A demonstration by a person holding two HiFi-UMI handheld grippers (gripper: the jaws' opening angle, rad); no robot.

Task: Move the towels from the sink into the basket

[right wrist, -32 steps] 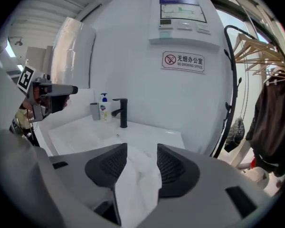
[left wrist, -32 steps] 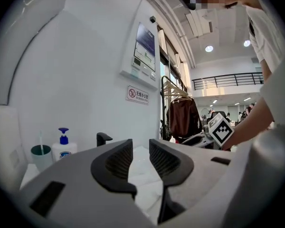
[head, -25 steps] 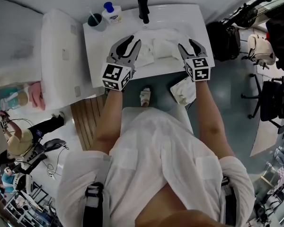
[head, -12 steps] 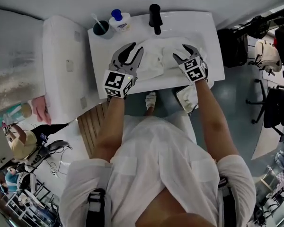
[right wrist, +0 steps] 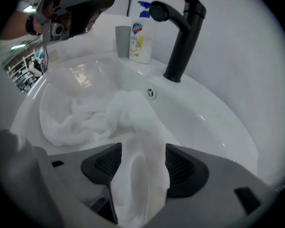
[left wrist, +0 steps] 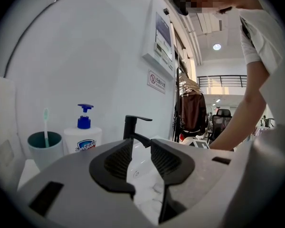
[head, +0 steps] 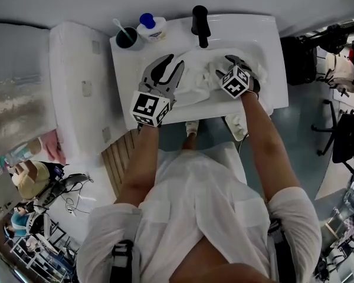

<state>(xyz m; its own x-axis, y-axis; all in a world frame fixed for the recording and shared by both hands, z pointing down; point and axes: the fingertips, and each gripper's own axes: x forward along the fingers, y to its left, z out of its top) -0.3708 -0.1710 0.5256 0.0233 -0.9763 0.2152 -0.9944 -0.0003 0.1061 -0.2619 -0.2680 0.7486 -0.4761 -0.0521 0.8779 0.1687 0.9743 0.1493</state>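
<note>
White towels (head: pixel 194 78) lie crumpled in the basin of the white sink (head: pixel 265 40). My right gripper (head: pixel 239 65) points steeply down into the basin. In the right gripper view a fold of towel (right wrist: pixel 140 141) rises between its jaws (right wrist: pixel 143 158); they have just been opening and stand around the fold without clamping it. The rest of the towel heap (right wrist: pixel 85 118) spreads to the left. My left gripper (head: pixel 174 63) hovers level over the basin's left edge, open by a narrow gap (left wrist: pixel 141 144) with nothing in it. A white basket (head: pixel 237 124) sits on the floor below the sink.
A black faucet (head: pixel 199 22) stands at the back of the sink. A soap pump bottle (head: pixel 148 27) and a teal cup with a toothbrush (head: pixel 125 37) stand at the back left. A white appliance (head: pixel 76 87) adjoins the sink on the left.
Both grippers moved forward over the basin. The right one dropped and tipped downward onto the towels, and a fold now stands between its jaws. The left one edged forward and slightly down.
</note>
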